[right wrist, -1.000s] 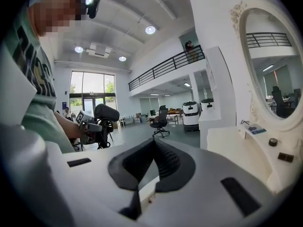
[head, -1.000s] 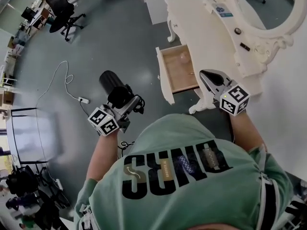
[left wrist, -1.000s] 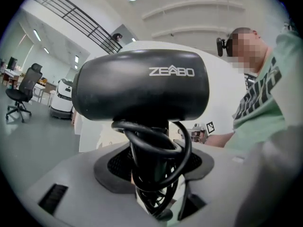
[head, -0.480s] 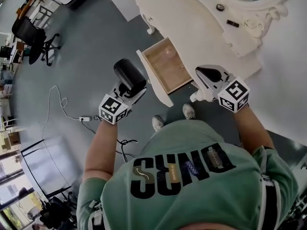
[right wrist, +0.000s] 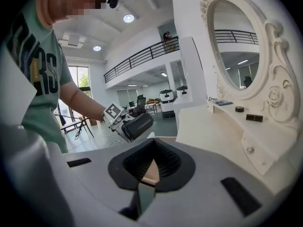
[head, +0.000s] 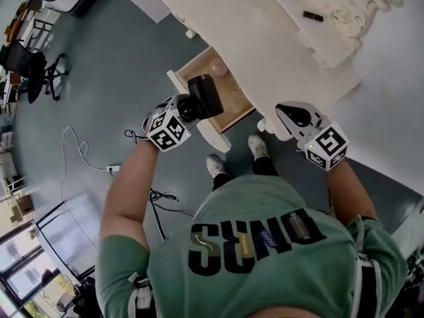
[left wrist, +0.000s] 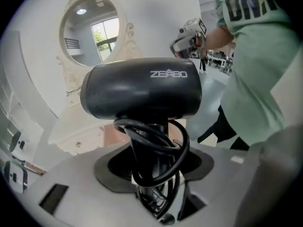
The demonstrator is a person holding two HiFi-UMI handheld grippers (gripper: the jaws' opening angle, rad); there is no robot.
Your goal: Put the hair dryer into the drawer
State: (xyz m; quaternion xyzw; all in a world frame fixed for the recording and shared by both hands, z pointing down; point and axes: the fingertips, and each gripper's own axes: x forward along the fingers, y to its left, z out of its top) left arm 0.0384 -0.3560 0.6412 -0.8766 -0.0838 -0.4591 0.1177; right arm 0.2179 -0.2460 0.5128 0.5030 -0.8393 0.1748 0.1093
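The black hair dryer [head: 204, 96] is clamped by its handle in my left gripper [head: 189, 108], its cord coiled round the handle. It hangs over the open wooden drawer [head: 235, 101] of the white dressing table [head: 265, 38], barrel pointing toward the table. In the left gripper view the hair dryer [left wrist: 142, 89] fills the middle, with the left gripper [left wrist: 156, 174] shut on its handle. My right gripper [head: 286, 114] hovers at the table's front edge, right of the drawer, with its jaws together and nothing in them. In the right gripper view the right gripper [right wrist: 147, 174] is in front and the hair dryer [right wrist: 137, 125] lies beyond it.
An oval mirror [right wrist: 236, 46] stands at the back of the table, with small dark items [head: 313, 16] on its shelf. On the grey floor lie a power strip with cable [head: 112, 169]; an office chair [head: 26, 65] stands far left. The person's shoes [head: 215, 166] are below the drawer front.
My left gripper carried the hair dryer from over the floor to above the open drawer and rolled it. The right gripper sank a little beside the table edge.
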